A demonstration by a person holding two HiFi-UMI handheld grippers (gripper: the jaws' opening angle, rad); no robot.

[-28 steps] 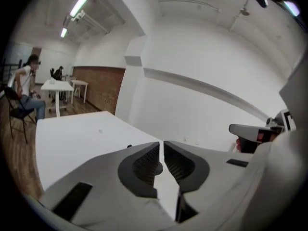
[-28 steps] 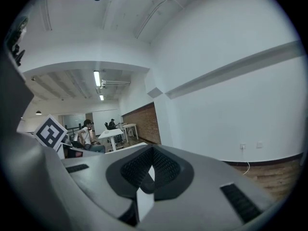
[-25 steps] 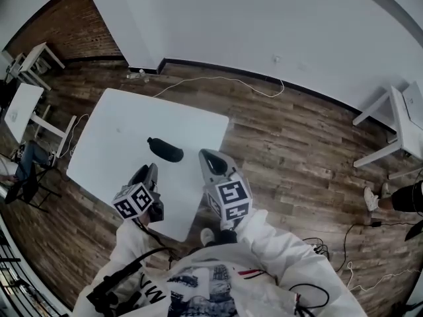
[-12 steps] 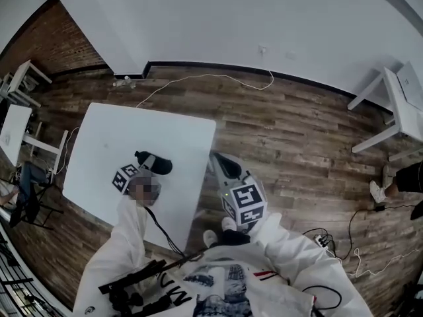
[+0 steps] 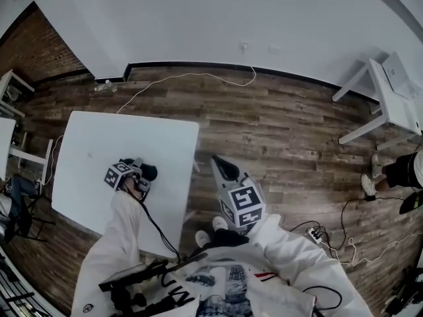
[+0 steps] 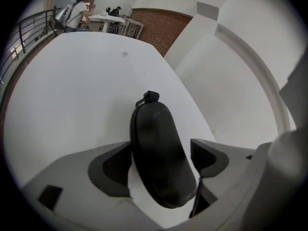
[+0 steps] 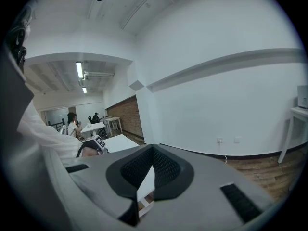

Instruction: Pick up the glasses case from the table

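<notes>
Left tool point(image 6: 161, 146), newly opened, astride case point(image 6: 161, 170)

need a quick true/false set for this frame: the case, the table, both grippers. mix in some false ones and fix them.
1. The glasses case lies on the white table. True.
2. The left gripper is clamped shut on the case. False: its jaws stand wide on either side of the case, with a gap showing at one pad. They have just swung open and eased in slightly.
3. The right gripper holds the case. False: its jaws are together with nothing between them.
4. The right gripper hangs over the wood floor, off the table. True.
5. The case is white. False: it is black.
</notes>
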